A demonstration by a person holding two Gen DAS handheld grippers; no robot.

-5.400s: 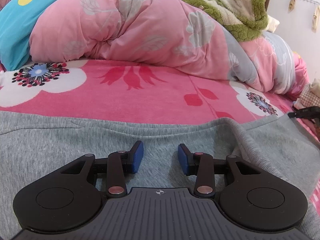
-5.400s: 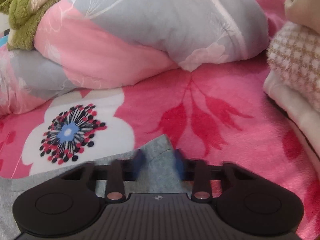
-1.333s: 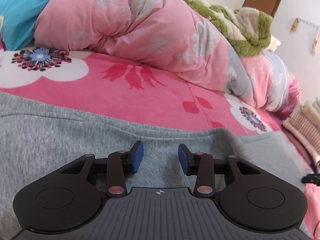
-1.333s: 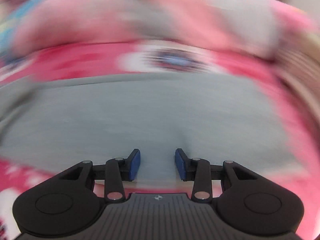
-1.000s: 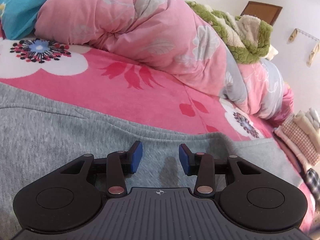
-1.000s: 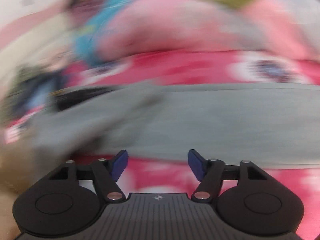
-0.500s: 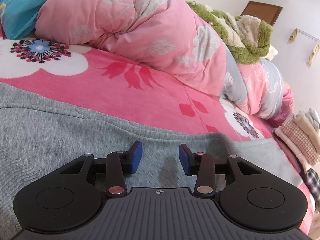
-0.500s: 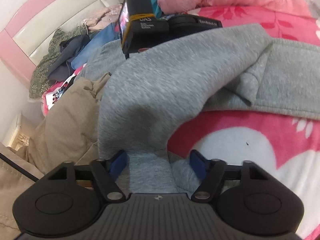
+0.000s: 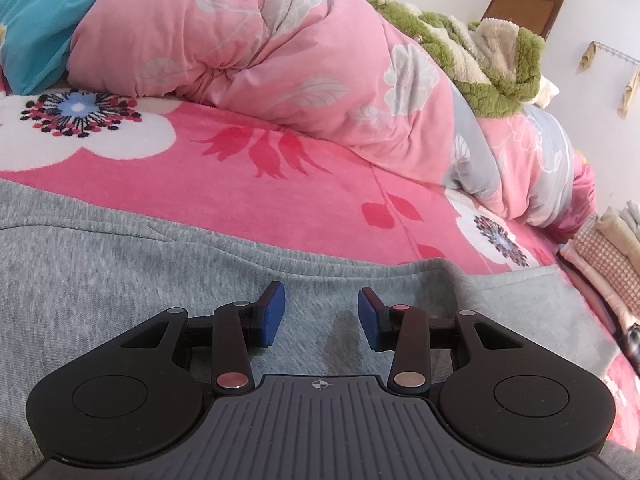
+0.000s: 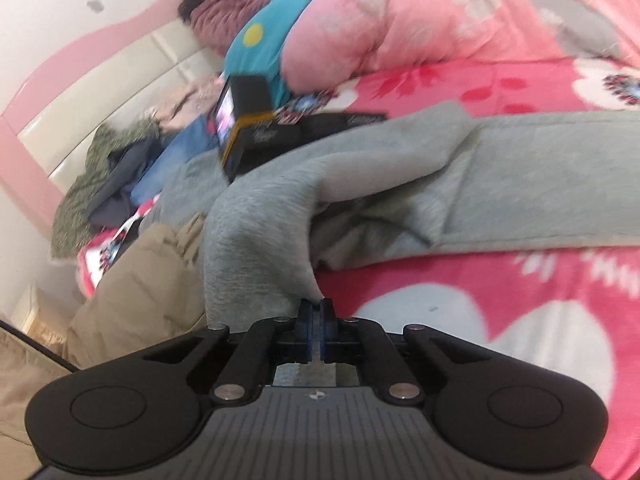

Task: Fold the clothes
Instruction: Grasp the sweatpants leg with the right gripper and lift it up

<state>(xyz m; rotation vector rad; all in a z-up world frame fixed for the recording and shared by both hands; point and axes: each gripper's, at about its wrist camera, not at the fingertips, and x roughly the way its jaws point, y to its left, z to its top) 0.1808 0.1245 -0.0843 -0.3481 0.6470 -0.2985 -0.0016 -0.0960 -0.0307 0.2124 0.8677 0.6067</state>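
A grey sweatshirt (image 9: pixel 120 272) lies spread on a pink flowered blanket (image 9: pixel 280 200). My left gripper (image 9: pixel 321 312) rests over its cloth with the blue pads apart and nothing pinched between them. In the right wrist view the same grey sweatshirt (image 10: pixel 500 184) stretches across the bed, and one sleeve end (image 10: pixel 260 256) hangs toward the camera. My right gripper (image 10: pixel 316 322) is shut on that sleeve's edge, the blue pads pressed together on the cloth. The left gripper's black body (image 10: pixel 248 136) shows on the sweatshirt at the far side.
A rolled pink and grey quilt (image 9: pixel 300 72) with a green fleece (image 9: pixel 492 68) on top lines the far side. Folded clothes (image 9: pixel 604 256) are stacked at the right. A tan garment (image 10: pixel 136 288) and a heap of dark clothes (image 10: pixel 120 176) lie by the pink headboard (image 10: pixel 80 72).
My right gripper swung round to the sleeve end and its jaws came together on the sleeve's edge. The left gripper stayed put over the grey cloth.
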